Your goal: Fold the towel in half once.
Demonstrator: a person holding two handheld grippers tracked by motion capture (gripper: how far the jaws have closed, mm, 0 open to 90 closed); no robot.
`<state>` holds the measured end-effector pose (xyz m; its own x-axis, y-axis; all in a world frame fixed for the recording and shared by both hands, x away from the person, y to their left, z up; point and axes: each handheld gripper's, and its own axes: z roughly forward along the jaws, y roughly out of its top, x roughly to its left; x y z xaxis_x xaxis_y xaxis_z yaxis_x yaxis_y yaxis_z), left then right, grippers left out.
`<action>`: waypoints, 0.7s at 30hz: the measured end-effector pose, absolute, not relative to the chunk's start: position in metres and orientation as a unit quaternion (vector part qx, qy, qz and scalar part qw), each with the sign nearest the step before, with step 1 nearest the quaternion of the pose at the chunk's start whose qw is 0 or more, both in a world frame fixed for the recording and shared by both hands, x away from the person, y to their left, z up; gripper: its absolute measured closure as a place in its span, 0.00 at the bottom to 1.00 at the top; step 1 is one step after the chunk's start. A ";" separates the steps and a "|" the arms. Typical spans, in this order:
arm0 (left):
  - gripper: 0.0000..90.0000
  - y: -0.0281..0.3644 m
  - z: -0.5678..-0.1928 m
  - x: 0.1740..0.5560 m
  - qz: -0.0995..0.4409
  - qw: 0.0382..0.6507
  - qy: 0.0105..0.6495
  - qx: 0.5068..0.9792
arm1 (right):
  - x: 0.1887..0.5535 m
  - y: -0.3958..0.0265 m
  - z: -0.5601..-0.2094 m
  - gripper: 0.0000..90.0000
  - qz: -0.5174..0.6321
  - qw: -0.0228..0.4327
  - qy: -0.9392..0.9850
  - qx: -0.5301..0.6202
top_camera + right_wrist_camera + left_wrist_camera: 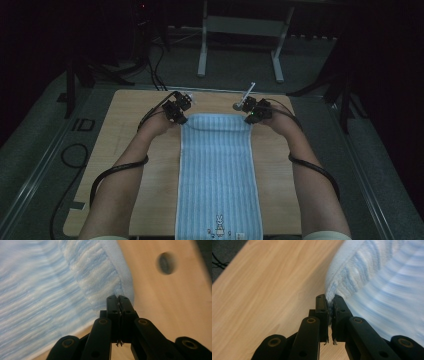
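Both grippers, left (176,111) and right (256,112), were clamped on the far corners of the blue striped towel (218,170) lying lengthwise along the desk (125,130), probably for folding.

Black left gripper (181,120) and right gripper (248,120), brass-ringed pivots, trailing black cables, sleeves seemingly pale cream
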<state>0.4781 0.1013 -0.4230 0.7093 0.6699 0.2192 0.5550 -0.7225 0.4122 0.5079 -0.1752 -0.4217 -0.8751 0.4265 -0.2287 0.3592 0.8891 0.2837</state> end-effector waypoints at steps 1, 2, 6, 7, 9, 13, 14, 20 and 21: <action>0.95 0.102 -0.415 0.480 0.187 0.160 0.341 0.907 | 0.510 -0.174 -0.415 0.99 0.119 0.148 0.960 0.205; 0.95 0.102 -0.410 0.481 0.191 0.162 0.338 0.907 | 0.511 -0.173 -0.408 0.99 0.122 0.155 0.959 0.203; 0.95 0.108 -0.373 0.487 0.243 0.176 0.356 0.885 | 0.516 -0.168 -0.371 0.99 0.138 0.205 0.947 0.206; 0.95 0.109 -0.365 0.489 0.247 0.183 0.361 0.880 | 0.517 -0.167 -0.362 0.99 0.147 0.213 0.943 0.209; 0.95 0.111 -0.351 0.490 0.265 0.189 0.370 0.870 | 0.519 -0.166 -0.346 0.99 0.156 0.229 0.936 0.215; 0.95 0.113 -0.331 0.486 0.295 0.202 0.372 0.857 | 0.519 -0.163 -0.324 0.99 0.170 0.253 0.928 0.215; 0.95 0.113 -0.328 0.485 0.299 0.202 0.370 0.856 | 0.519 -0.163 -0.320 0.99 0.168 0.260 0.927 0.214; 0.94 0.114 -0.319 0.480 0.291 0.206 0.366 0.860 | 0.515 -0.164 -0.299 0.99 0.186 0.277 0.916 0.224; 0.94 0.114 -0.323 0.478 0.287 0.204 0.355 0.866 | 0.513 -0.164 -0.299 0.99 0.183 0.275 0.917 0.222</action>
<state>0.4784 0.1141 -0.3233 0.5830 0.7316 0.3534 0.4973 -0.6653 0.5569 0.5134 -0.1644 -0.2994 -0.7500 0.5087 -0.4227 0.3070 0.8338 0.4587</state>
